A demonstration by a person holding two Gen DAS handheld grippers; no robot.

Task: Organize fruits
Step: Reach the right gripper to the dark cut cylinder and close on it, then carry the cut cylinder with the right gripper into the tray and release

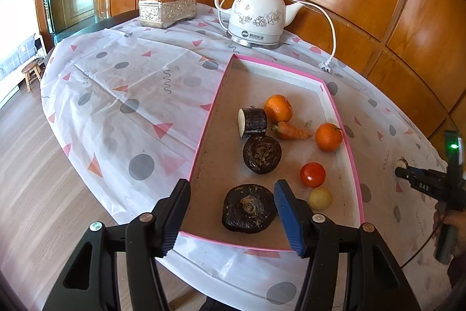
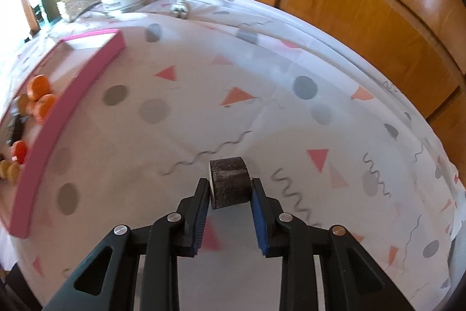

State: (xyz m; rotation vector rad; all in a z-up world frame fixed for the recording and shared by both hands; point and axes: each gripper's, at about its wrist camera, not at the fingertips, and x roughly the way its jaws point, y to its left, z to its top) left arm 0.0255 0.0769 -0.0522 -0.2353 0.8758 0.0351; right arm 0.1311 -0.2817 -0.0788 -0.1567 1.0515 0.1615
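Observation:
A pink-rimmed tray [image 1: 201,133] on the table holds two oranges [image 1: 278,107], a small carrot [image 1: 291,131], a red tomato [image 1: 312,174], a small yellow fruit [image 1: 319,198], a cut dark cane piece [image 1: 252,122] and two dark round pieces [image 1: 262,154]. My left gripper [image 1: 231,219] is open above the tray's near end, around the nearest dark piece [image 1: 247,209]. My right gripper [image 2: 230,191] is shut on another dark cane piece [image 2: 230,182], over the tablecloth right of the tray [image 2: 67,121]. It also shows in the left wrist view [image 1: 403,168].
A white electric kettle [image 1: 256,13] with cord and plug [image 1: 324,66] and a silver tissue box [image 1: 166,8] stand at the table's back. A wood-panel wall runs behind. The table edge and wooden floor lie to the left.

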